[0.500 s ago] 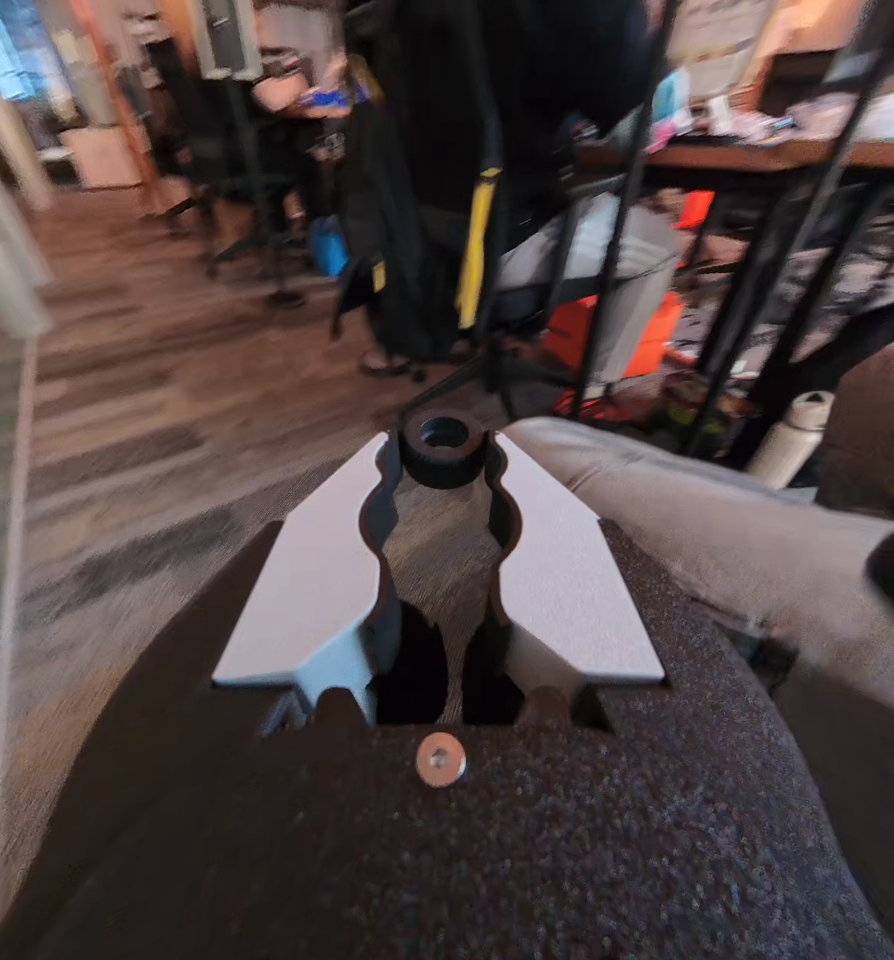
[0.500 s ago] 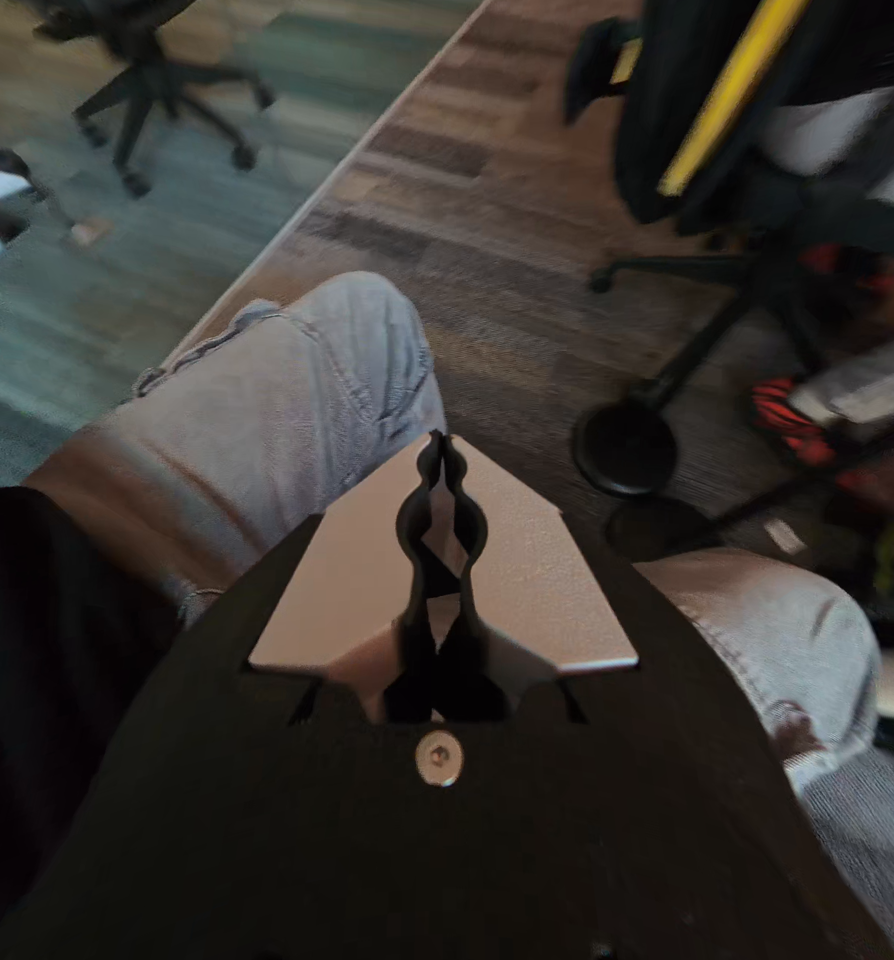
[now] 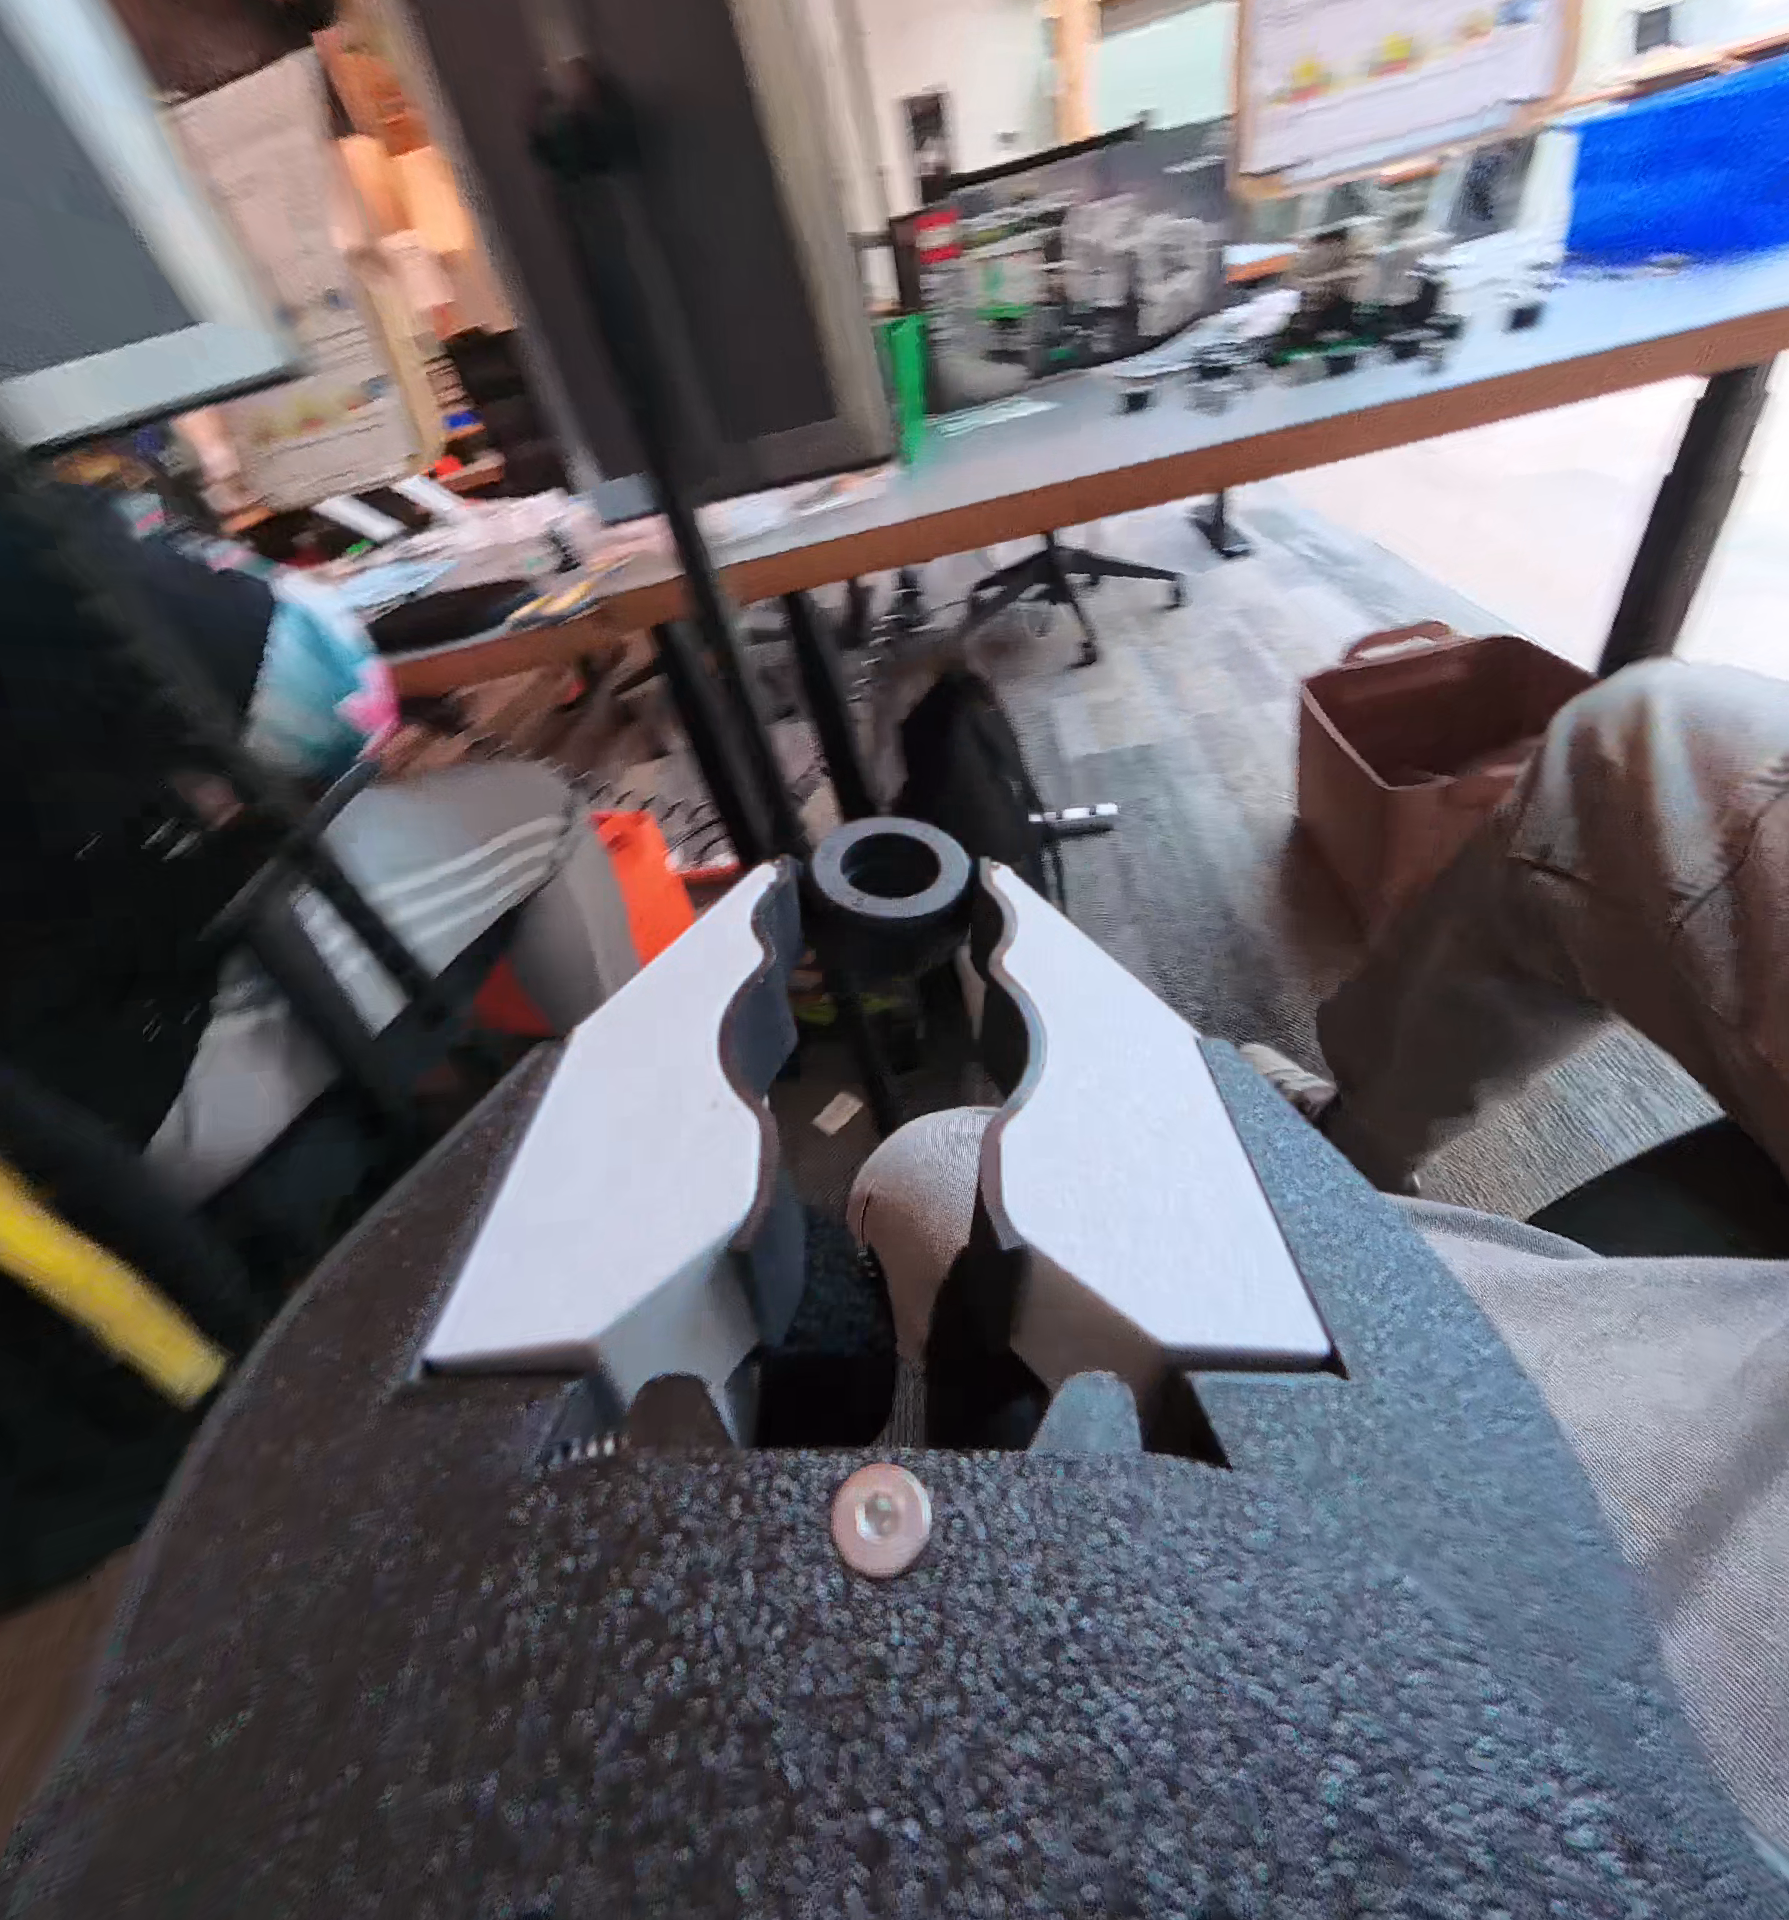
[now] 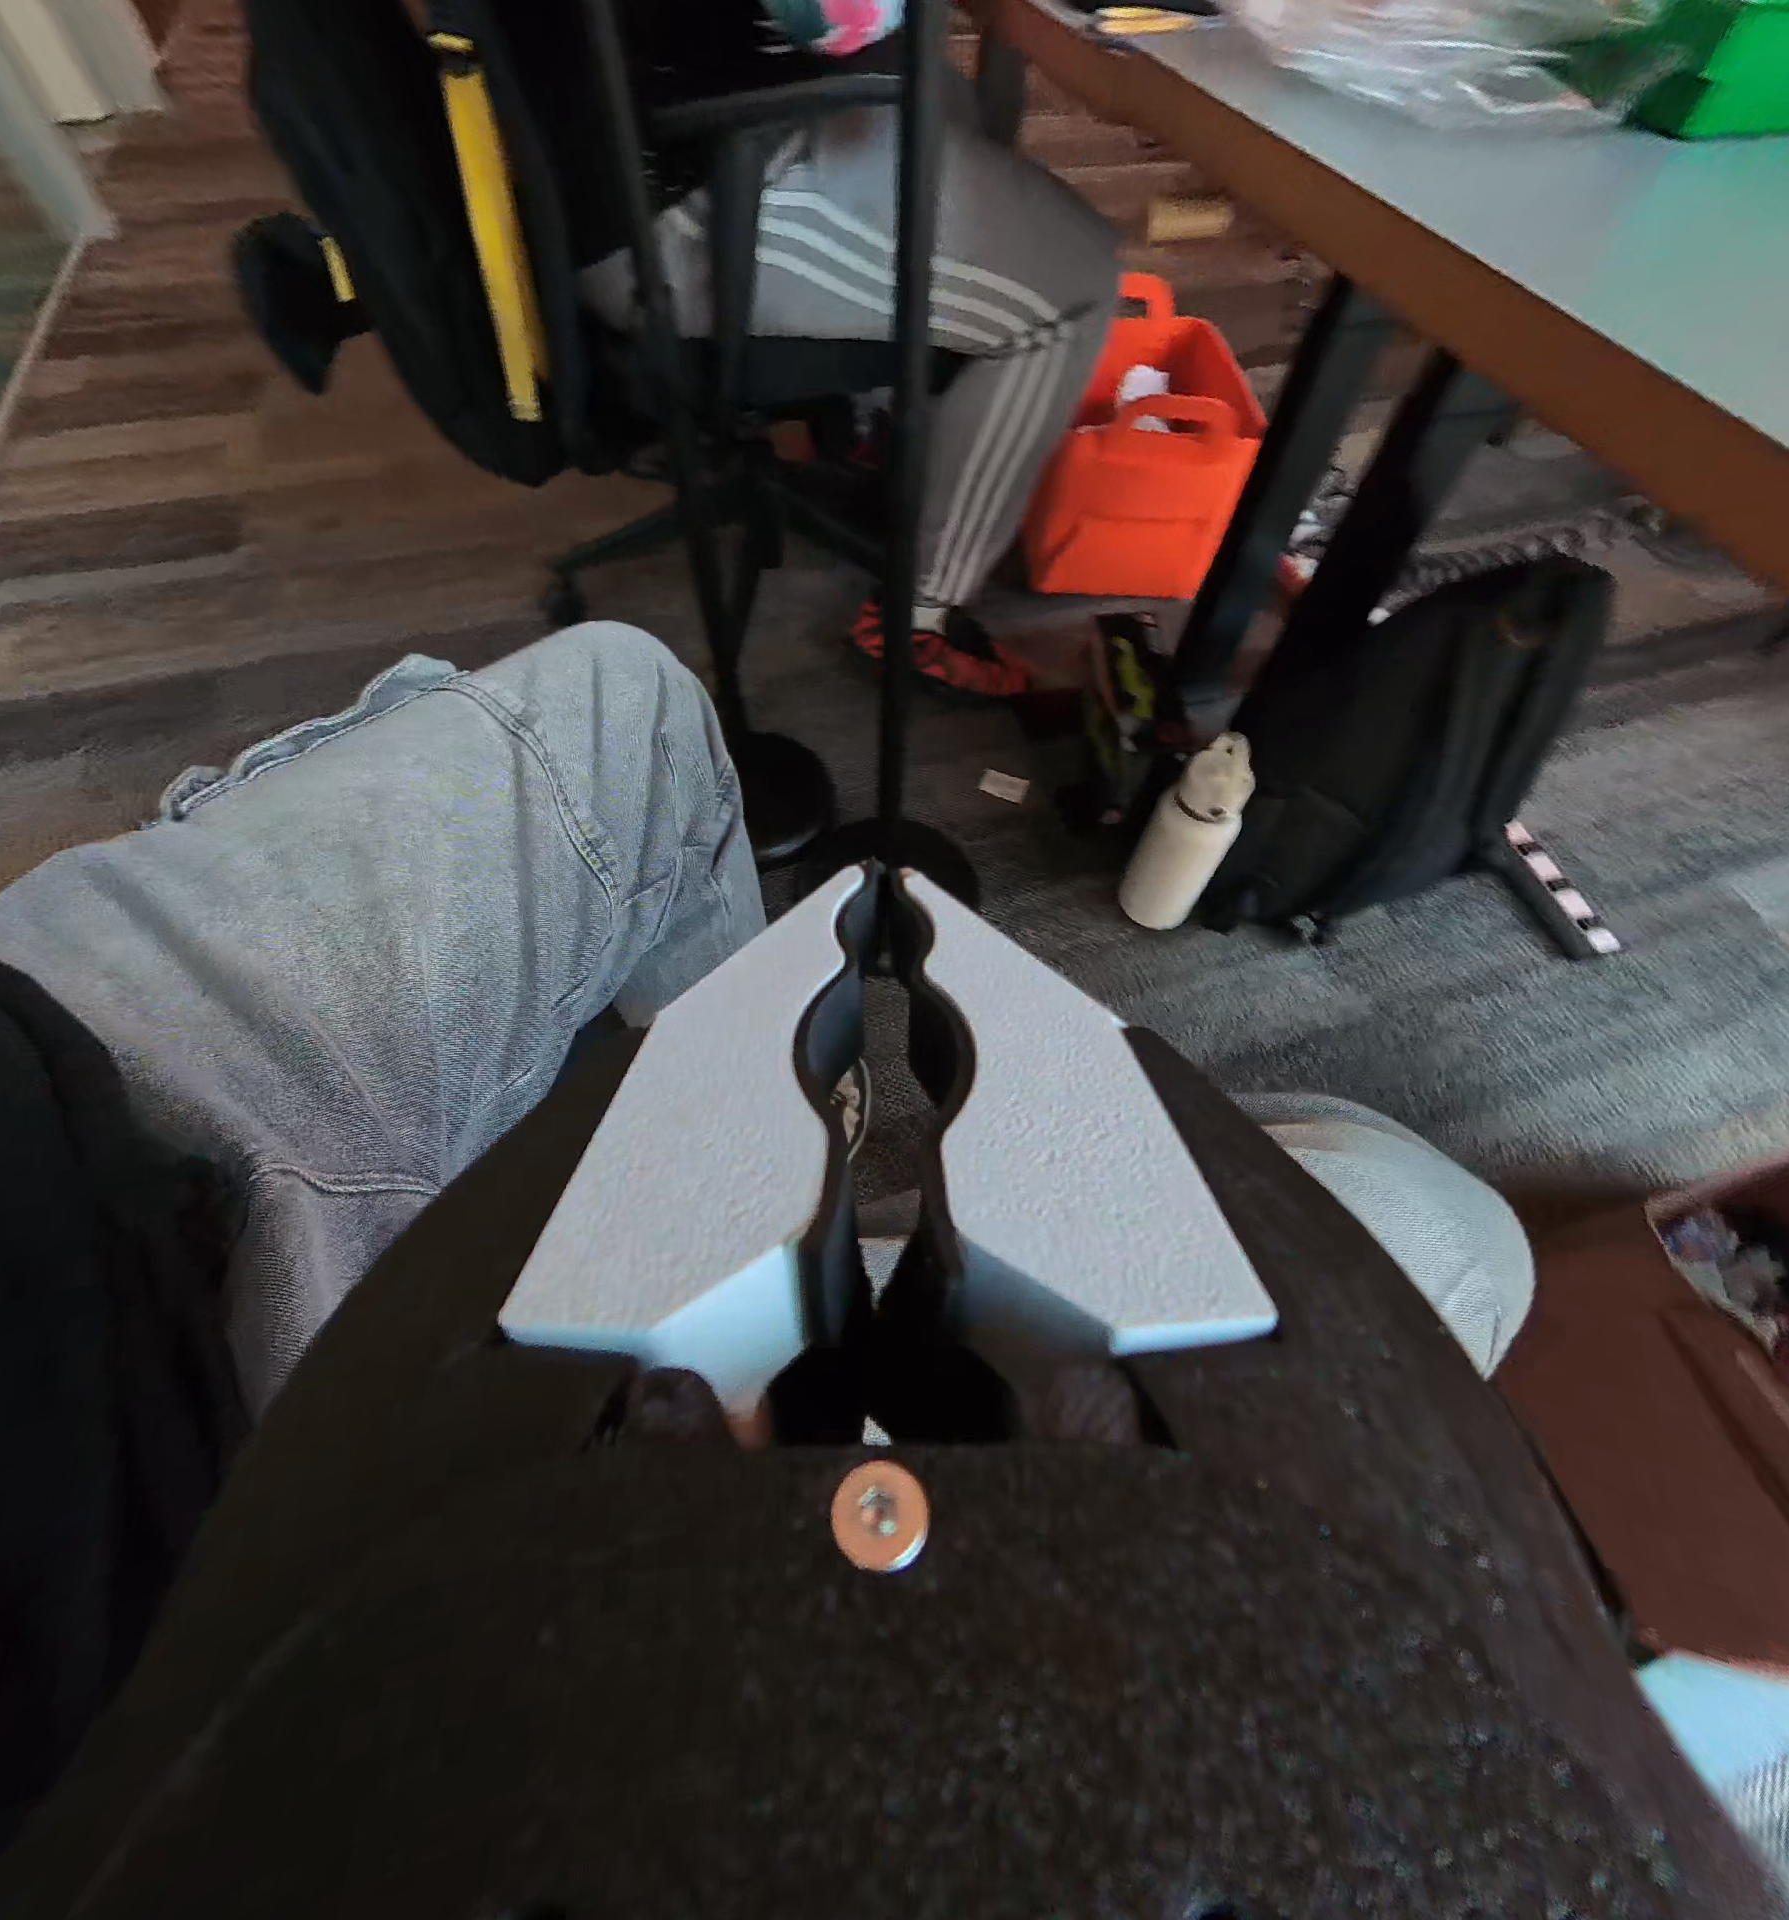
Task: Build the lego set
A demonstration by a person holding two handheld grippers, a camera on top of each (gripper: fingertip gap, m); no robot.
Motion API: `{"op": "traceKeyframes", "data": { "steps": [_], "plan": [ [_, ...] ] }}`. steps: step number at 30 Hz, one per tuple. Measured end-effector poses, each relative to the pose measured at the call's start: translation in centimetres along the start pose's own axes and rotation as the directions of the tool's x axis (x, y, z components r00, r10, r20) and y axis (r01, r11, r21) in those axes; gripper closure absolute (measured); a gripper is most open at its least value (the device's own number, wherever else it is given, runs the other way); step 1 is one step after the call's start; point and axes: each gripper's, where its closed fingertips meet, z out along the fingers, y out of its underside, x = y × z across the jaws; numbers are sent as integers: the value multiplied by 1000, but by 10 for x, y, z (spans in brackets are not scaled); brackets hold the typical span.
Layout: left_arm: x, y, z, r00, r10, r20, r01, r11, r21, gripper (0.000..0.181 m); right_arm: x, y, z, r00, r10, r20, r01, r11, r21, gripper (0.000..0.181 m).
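Two views, two very different pictures. On the left wrist view, the left tongs (image 3: 888, 896) are clamped on a black ring-shaped piece (image 3: 888, 878), pinched right at the tips, its hollow centre facing up and out. Beyond it, a long surface (image 3: 1285, 436) runs across the room with blurred small pieces (image 3: 1285, 332) scattered on top; too smeared to tell them apart. A brown paper bag (image 3: 1409, 748) stands on the carpet to the right, beside a bent knee (image 3: 1700, 852) in light trousers.

Over to the right wrist view: the right tongs (image 4: 885, 888) are pressed together at the tips, nothing between them. They hang above the person's lap, denim leg (image 4: 402, 894) to the left. Only this view shows the orange bag (image 4: 1139, 488), the white bottle (image 4: 1186, 836) and the black backpack (image 4: 1409, 748) on the floor beneath the surface. The black piece does not appear here.
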Motion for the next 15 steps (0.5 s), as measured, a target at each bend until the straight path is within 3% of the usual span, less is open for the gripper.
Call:
{"op": "traceKeyframes", "data": {
  "steps": [4,9,12,15],
  "plan": [
    [47,-36,66,967,111,-228,-106,994,31,151,14,24,-51,989,89,-121,-86,996,31,181],
    [127,-68,150,882,47,-469,-57,998,-7,152,26,40,-101,971,175,-164,-165,983,76,181],
    [181,-79,224,834,20,-552,-53,998,-43,152,51,50,-118,963,204,-178,-192,978,86,181],
    [236,-87,316,780,-48,-624,-17,995,-98,151,96,50,-115,954,232,-187,-216,971,104,176]
  ]
}}
